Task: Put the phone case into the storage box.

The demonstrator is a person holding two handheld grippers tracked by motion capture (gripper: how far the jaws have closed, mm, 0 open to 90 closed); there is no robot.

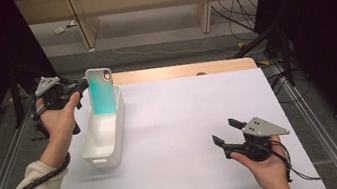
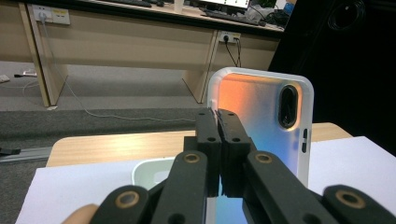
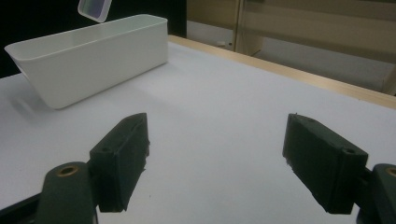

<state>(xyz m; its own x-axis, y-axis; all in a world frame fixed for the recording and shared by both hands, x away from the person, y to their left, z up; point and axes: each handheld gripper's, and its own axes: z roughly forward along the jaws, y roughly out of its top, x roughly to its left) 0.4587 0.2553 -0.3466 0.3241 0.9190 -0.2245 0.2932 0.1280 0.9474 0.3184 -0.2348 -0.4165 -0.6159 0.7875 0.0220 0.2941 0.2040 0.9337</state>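
Observation:
A phone case with a white rim and an iridescent teal-to-orange back stands upright over the far end of a long white bin. My left gripper is shut on the case's left edge; in the left gripper view the jaws pinch the rim of the case at my gripper. My right gripper rests low over the table's right front, open with nothing between its fingers. In the right gripper view my gripper faces the bin, with a corner of the case above it.
The white-covered table has a bare wooden strip along its far edge. Beyond it stand desk legs and loose cables on a grey floor. Metal rails run along both sides of the table.

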